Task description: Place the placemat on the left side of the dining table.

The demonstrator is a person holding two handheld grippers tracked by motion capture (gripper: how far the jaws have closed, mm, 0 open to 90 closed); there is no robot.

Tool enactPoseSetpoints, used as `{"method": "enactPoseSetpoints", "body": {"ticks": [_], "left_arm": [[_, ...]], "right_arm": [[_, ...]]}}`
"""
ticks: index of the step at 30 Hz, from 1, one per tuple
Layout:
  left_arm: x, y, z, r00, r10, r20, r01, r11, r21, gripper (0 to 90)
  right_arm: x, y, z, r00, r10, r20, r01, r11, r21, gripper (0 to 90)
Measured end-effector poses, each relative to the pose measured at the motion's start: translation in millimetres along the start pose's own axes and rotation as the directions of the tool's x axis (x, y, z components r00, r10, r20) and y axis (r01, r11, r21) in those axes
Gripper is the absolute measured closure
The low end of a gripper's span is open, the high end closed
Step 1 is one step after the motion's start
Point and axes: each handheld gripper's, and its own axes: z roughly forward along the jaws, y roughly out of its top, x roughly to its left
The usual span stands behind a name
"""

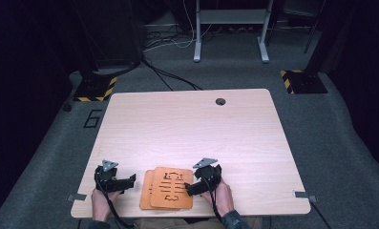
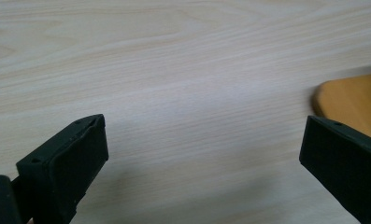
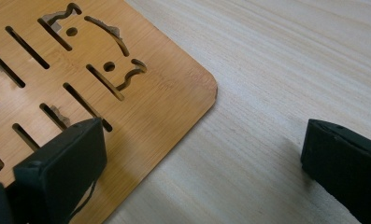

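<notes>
Black fingers of the right gripper stand spread and empty, one over the right edge of the top bamboo board, the other over bare surface. To grasp well, the board's edge should sit fully between them before closing. Left of the boards, the left gripper also gapes, grasping nothing, just beside the lower bamboo board, which peeks out leftward near the surface's front edge.

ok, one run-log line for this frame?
left gripper: open, beside boards | right gripper: open, at top board's edge | slotted wooden boards: two stacked, flat on table
</notes>
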Motion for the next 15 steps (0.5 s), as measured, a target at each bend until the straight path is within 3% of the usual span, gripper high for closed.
{"method": "enactPoseSetpoints", "body": {"ticks": [7, 8, 12, 15], "left_arm": [[-10.1, 6.0, -8.0, 0.9973, -0.006, 0.073, 0.002, 0.9984, 0.056, 3.8], [-11.6, 7.3, -9.4, 0.9940, -0.020, 0.108, 0.014, 0.9981, 0.061, 3.8], [-19.5, 13.1, -14.0, 0.9859, -0.041, 0.162, 0.026, 0.9954, 0.092, 4.3], [-22.6, 14.8, -14.8, 0.9846, -0.033, 0.172, 0.015, 0.9944, 0.104, 4.8]], "right_arm": [[-0.6, -0.7, -0.1, 1.0000, 0.002, 0.002, -0.002, 1.000, -0.005, 0.0], [-0.3, -0.8, -0.1, 1.0000, 0.005, 0.002, -0.005, 1.000, -0.004, 0.0], [-0.7, -1.2, -0.2, 1.0000, 0.004, 0.002, -0.004, 1.000, -0.007, 0.0], [-0.7, -1.3, -0.3, 1.0000, 0.004, 0.003, -0.004, 1.000, -0.008, 0.0]]}}
